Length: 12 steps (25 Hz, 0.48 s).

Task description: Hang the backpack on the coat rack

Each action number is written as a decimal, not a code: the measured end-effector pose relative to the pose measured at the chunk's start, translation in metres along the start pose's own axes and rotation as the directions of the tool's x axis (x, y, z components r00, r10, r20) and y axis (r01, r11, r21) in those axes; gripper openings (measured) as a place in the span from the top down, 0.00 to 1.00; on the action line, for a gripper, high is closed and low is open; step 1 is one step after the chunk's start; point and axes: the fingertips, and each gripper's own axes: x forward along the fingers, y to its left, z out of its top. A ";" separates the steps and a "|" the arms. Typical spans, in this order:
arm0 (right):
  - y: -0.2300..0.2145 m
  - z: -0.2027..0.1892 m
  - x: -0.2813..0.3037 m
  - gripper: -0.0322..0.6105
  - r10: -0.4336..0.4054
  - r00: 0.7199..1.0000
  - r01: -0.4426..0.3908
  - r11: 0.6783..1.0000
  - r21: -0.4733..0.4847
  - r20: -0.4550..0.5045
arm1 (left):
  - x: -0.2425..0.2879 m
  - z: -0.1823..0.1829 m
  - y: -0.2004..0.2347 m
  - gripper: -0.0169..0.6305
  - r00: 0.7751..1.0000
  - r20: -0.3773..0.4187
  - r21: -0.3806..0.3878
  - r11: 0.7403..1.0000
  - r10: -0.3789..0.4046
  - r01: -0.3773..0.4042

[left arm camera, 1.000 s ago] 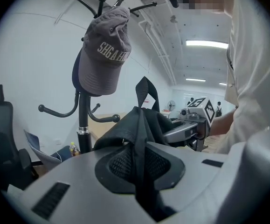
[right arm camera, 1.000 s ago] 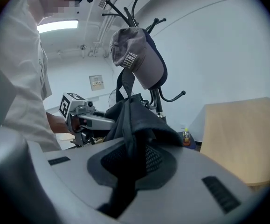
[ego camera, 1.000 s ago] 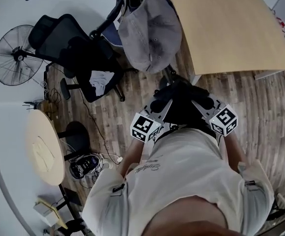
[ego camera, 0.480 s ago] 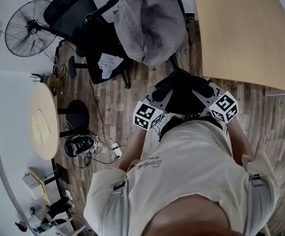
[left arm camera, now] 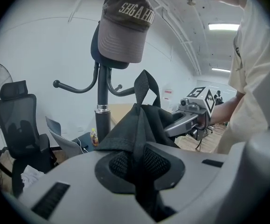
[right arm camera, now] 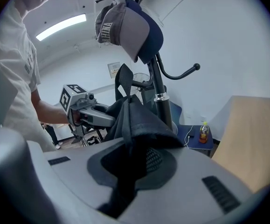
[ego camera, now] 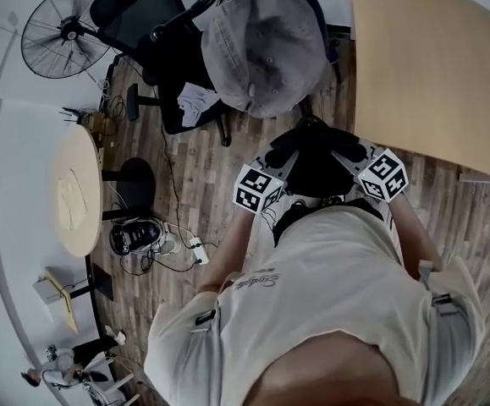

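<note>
Both grippers hold a black backpack (ego camera: pixel 316 166) between them, in front of the person's chest. My left gripper (left arm camera: pixel 137 167) is shut on its fabric, which bunches up between the jaws, and a strap loop (left arm camera: pixel 146 84) stands up above. My right gripper (right arm camera: pixel 132 164) is shut on the other side of the backpack (right arm camera: pixel 135 120). The coat rack's dark pole (left arm camera: pixel 102 113) rises just behind the bag, with curved hooks (right arm camera: pixel 183 72) and a grey cap (ego camera: pixel 261 45) hanging on top. In the head view the marker cubes (ego camera: pixel 257 189) flank the bag.
A black office chair (ego camera: pixel 143 19) and a floor fan (ego camera: pixel 58 32) stand left of the rack. A wooden desk (ego camera: pixel 431 66) lies to the right and a round table (ego camera: pixel 79 193) to the left. Cables and a power strip (ego camera: pixel 147 239) lie on the wooden floor. A small bottle (right arm camera: pixel 203 132) stands behind the pole.
Both grippers and the backpack have sunk a little and come nearer the rack. The cap and rack now sit closer above the bag in the head view.
</note>
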 end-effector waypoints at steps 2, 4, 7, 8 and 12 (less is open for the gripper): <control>-0.003 -0.004 0.005 0.90 0.010 1.000 -0.010 1.000 0.011 -0.014 | 0.003 -0.005 0.004 0.90 1.000 -0.013 -0.012 1.000 0.007 -0.007; -0.006 -0.008 0.012 0.90 0.020 1.000 -0.019 1.000 0.021 -0.023 | 0.005 -0.010 0.008 0.90 1.000 -0.026 -0.025 1.000 0.017 -0.018; -0.008 -0.012 0.018 0.90 0.038 0.999 -0.037 0.999 0.021 -0.035 | 0.008 -0.015 0.014 0.90 0.999 -0.042 -0.036 0.999 0.030 -0.032; -0.009 -0.012 0.019 0.90 0.043 0.998 -0.043 0.999 0.021 -0.042 | 0.008 -0.016 0.015 0.90 0.998 -0.046 -0.038 0.999 0.033 -0.035; -0.014 -0.014 0.022 0.90 0.059 0.996 -0.058 0.998 0.025 -0.070 | 0.013 -0.016 0.020 0.90 0.997 -0.058 -0.038 0.998 0.042 -0.044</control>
